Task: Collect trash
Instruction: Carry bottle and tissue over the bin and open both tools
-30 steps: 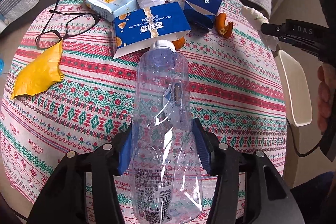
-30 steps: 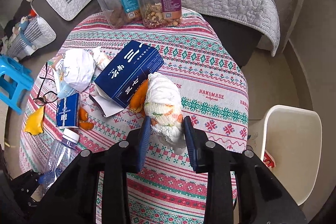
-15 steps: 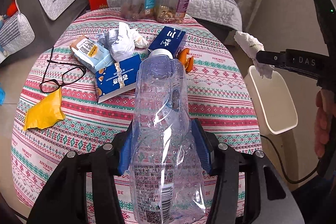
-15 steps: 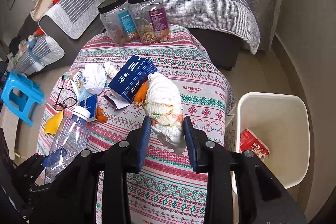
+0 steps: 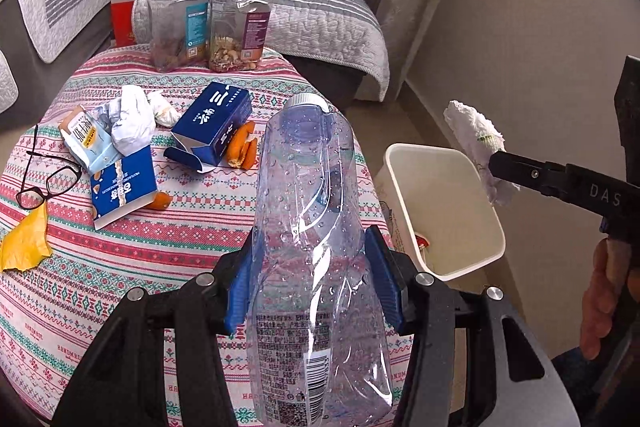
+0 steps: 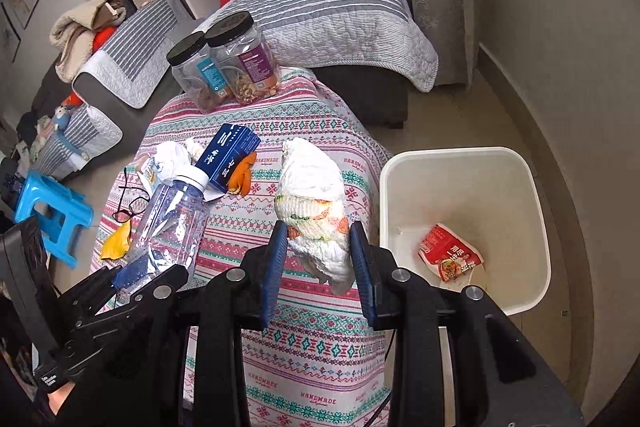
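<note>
Two grippers in view, each loaded. Left gripper (image 5: 312, 281) at lower centre of its own frame, jaws clenched on one clear plastic bottle (image 5: 310, 247), white cap pointing up and away, label end low between the fingers; seen again at lower left of the right wrist frame (image 6: 136, 267), bottle (image 6: 172, 215) tilted over the left edge of the surface. Right gripper (image 6: 318, 267) at lower centre, jaws grasping one crumpled white tissue wad (image 6: 314, 211) with faint orange and green print, held above the surface's right edge, just left of the bin; from the left wrist view, same wad (image 5: 478, 143) at right of frame, above the bin's far rim, pinched at its lower end. One white bin (image 6: 536, 227) on the floor at right, one red wrapper (image 6: 450, 255) inside. On the patterned surface (image 5: 160, 247): two black-lidded jars (image 5: 210, 23) at upper centre, side by side; two blue boxes, one standing open (image 5: 214, 125), one lying flat (image 5: 122, 185); one pair of glasses (image 5: 44, 179) at left; one yellow scrap (image 5: 24, 243) at far left; one crumpled white paper (image 5: 130, 119); orange peel pieces (image 5: 242, 151) beside the open box. Bare hand (image 5: 604, 299) gripping the right handle at lower right.
</note>
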The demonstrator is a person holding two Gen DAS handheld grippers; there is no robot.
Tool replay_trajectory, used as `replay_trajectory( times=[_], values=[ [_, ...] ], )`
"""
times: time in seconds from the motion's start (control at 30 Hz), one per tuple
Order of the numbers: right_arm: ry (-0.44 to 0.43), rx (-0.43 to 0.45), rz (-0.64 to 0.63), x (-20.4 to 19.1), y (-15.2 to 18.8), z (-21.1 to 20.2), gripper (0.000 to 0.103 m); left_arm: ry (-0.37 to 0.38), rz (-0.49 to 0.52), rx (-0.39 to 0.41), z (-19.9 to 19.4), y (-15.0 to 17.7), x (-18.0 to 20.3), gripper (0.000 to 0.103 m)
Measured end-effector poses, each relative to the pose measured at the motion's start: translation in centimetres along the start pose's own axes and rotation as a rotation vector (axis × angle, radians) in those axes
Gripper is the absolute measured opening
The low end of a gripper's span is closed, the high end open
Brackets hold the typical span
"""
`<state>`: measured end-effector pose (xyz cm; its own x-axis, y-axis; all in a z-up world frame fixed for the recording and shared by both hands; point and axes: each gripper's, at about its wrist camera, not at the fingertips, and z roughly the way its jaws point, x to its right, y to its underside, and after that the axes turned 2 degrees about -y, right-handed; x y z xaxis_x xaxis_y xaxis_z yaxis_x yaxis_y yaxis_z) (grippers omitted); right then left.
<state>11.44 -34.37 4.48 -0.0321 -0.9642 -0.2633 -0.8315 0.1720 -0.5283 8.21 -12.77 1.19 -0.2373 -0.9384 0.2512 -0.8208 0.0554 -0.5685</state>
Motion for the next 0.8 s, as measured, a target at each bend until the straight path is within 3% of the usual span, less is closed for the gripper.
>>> replay_trajectory(
  times=[0.2,0.5,0.8],
  values=[
    [0.045,-0.005,0.093,5.0,0.2,-0.9,0.031,0.086,0.028,-0.037,3.0,-0.4,4.8,0.051],
    [0.085,-0.129,0.259,11.2,1.8,2.1,0.031,0.192,0.05,-0.163,10.7,-0.8,12.1,0.052],
    [0.13,-0.196,0.346,13.4,2.3,5.8,0.031,0.172,0.028,-0.239,17.2,-0.3,14.4,0.052]
  ],
)
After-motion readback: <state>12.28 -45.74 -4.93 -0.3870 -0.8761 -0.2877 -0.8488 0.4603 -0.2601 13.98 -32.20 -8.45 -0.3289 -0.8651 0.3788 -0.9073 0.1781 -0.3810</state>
